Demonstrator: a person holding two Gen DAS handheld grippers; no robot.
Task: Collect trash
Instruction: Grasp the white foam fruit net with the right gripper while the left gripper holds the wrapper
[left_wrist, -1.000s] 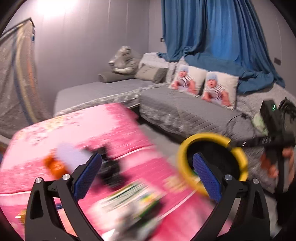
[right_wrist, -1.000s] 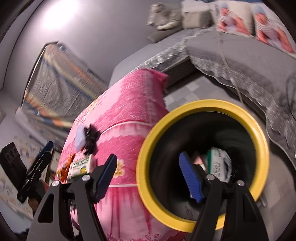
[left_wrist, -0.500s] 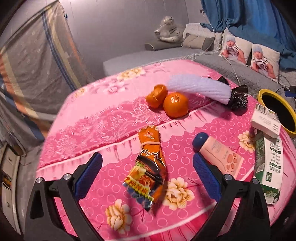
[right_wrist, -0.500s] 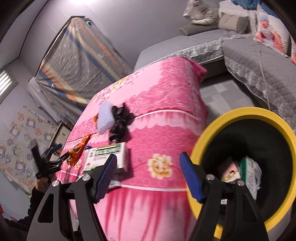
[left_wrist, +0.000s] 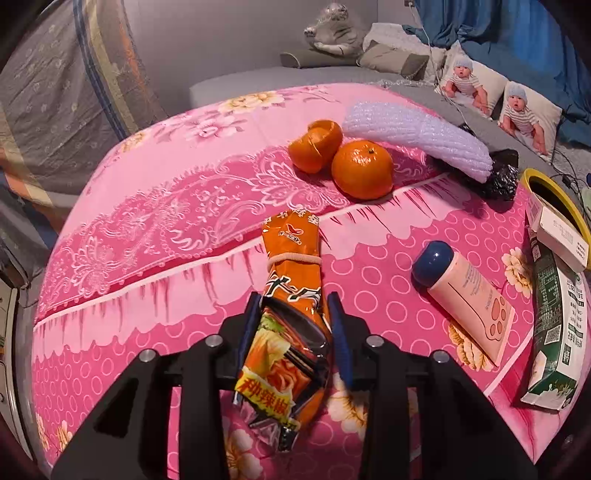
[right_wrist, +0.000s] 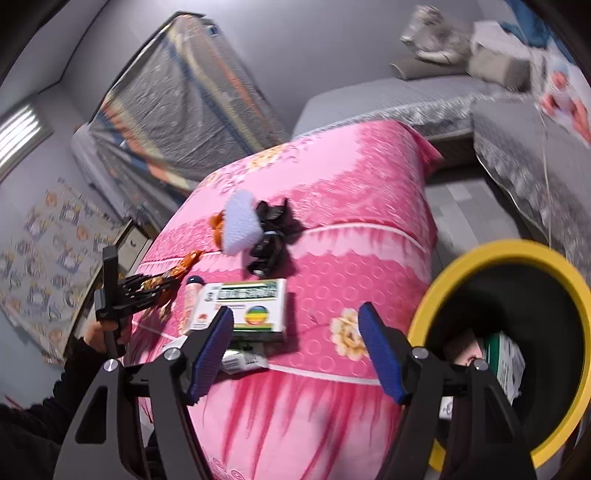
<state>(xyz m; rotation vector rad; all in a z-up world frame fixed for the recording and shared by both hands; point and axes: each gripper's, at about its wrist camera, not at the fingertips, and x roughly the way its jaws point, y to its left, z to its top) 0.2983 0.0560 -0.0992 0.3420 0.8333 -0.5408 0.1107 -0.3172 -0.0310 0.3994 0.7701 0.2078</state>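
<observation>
While the left tool (left_wrist: 293, 325) pinches the crinkled orange foil snack wrapper (left_wrist: 291, 295) near the pink floral desk's (left_wrist: 155, 206) near edge, lift straight up, keeping the pinch firm. Right tool (right_wrist: 295, 350): spread, empty, beside the yellow-rimmed black bin (right_wrist: 517, 258).

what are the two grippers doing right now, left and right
Left gripper: jaws shut on the orange snack wrapper, which lies on the pink tablecloth.
Right gripper: jaws open, holding nothing.
</observation>
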